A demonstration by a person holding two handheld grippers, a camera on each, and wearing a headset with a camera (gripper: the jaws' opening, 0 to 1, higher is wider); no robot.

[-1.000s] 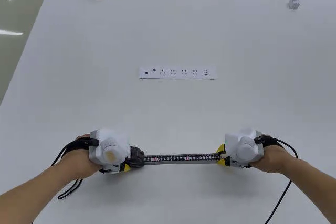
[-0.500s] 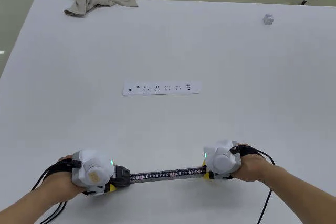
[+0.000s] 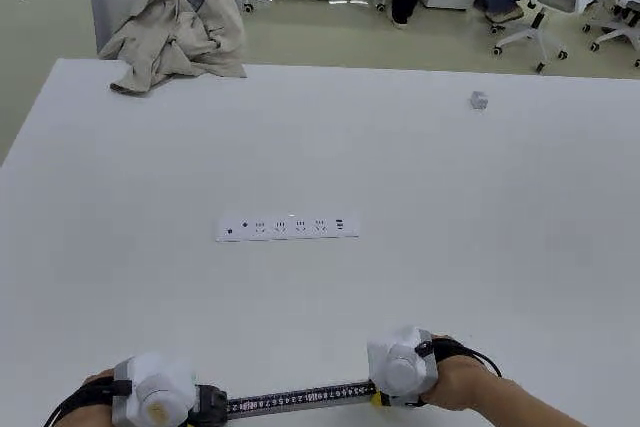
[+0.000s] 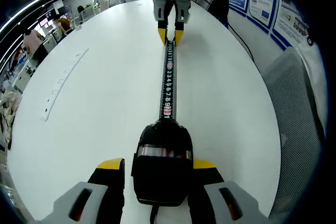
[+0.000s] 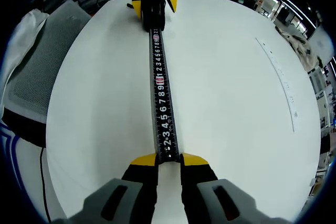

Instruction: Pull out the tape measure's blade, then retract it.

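The tape measure [image 4: 161,163] lies along the near edge of the surface [image 3: 450,207], its black body clamped in the left claw [image 4: 157,165]. The blade [image 5: 160,93] runs across to the right claw [image 5: 168,159], which is pinched on its tip. It's thin, springy steel that will likely snap back, so the tip looks the safest hold. The gripper views make the numerals legible, and the head view takes in the power strip [image 3: 287,228] farther off.

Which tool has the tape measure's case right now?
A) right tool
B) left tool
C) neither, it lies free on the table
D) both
B: in the left gripper view the black tape measure case sits between the yellow-tipped jaws of the left tool, while the right tool pinches the end of the blade.
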